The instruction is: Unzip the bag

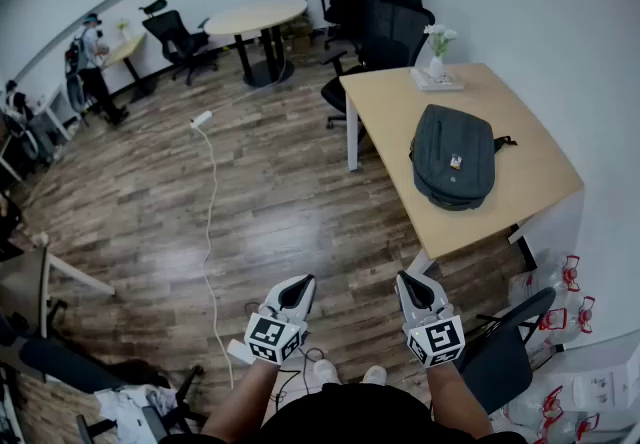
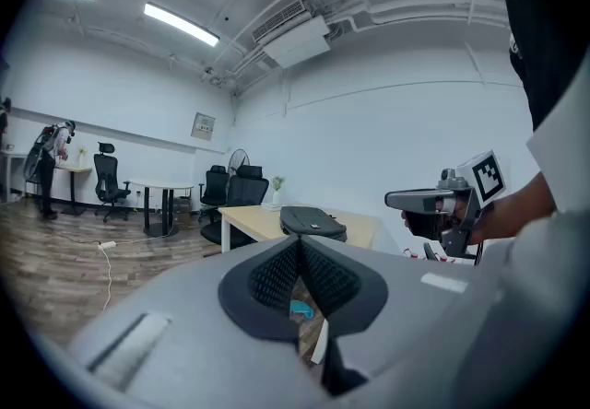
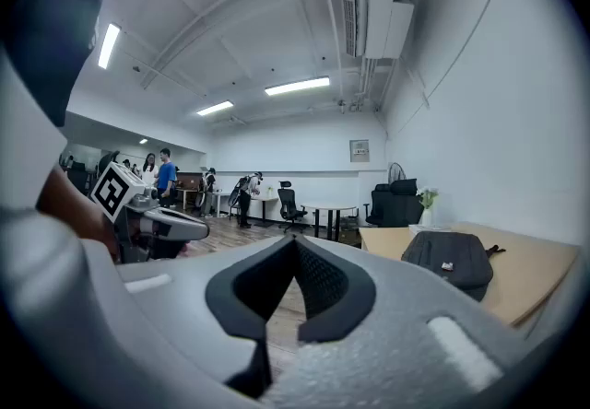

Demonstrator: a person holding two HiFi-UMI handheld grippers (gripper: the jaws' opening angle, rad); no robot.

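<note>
A dark grey backpack [image 1: 455,157] lies flat on the light wood table [image 1: 540,177], well ahead of both grippers. It also shows small and far off in the left gripper view, as the backpack [image 2: 313,221], and in the right gripper view, as the backpack [image 3: 452,262]. My left gripper [image 1: 300,284] and right gripper [image 1: 407,280] are held side by side above the wooden floor, away from the table. Both are shut with nothing between the jaws. The left gripper's tips [image 2: 297,246] and the right gripper's tips [image 3: 295,243] meet in their own views.
A vase of white flowers [image 1: 437,50] stands on a book at the table's far end. Black office chairs [image 1: 385,27] stand behind it, and another chair [image 1: 505,352] is at my right. A white cable [image 1: 210,232] runs across the floor. Packs of bottles [image 1: 560,297] lie to the right.
</note>
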